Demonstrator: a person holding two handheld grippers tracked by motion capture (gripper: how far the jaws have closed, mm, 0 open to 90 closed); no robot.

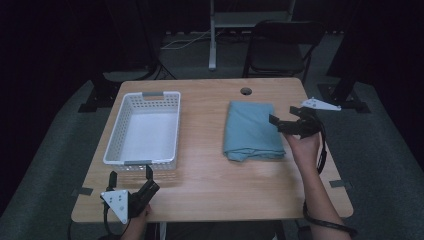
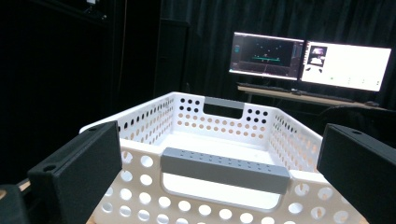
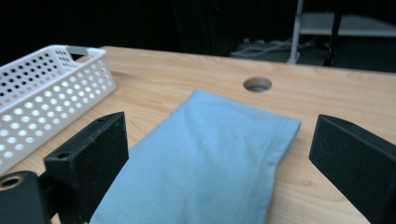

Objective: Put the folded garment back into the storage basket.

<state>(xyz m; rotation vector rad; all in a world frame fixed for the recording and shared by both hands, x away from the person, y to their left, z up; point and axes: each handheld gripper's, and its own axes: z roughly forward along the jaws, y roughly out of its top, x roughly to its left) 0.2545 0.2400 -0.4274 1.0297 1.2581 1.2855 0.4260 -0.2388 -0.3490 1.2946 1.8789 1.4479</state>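
Observation:
A white perforated basket (image 1: 116,131) with grey handles stands empty on the left half of the wooden table (image 1: 205,175). A folded light-blue cloth (image 1: 250,131) lies flat to its right. My left gripper (image 1: 131,174) rests at the table's front left, open, just short of the basket's near end. In the left gripper view its jaws stand wide apart on either side of the near grey handle (image 2: 224,169). My right gripper (image 1: 283,116) hovers open over the cloth's right edge. In the right gripper view the cloth (image 3: 210,154) lies between and below the spread jaws, untouched.
A round cable hole (image 1: 245,91) sits in the table's far edge behind the cloth. A black folding chair (image 1: 280,45) stands beyond the table. Two lit monitors (image 2: 308,63) glow far behind the basket. Bare wood runs between basket and cloth and along the front edge.

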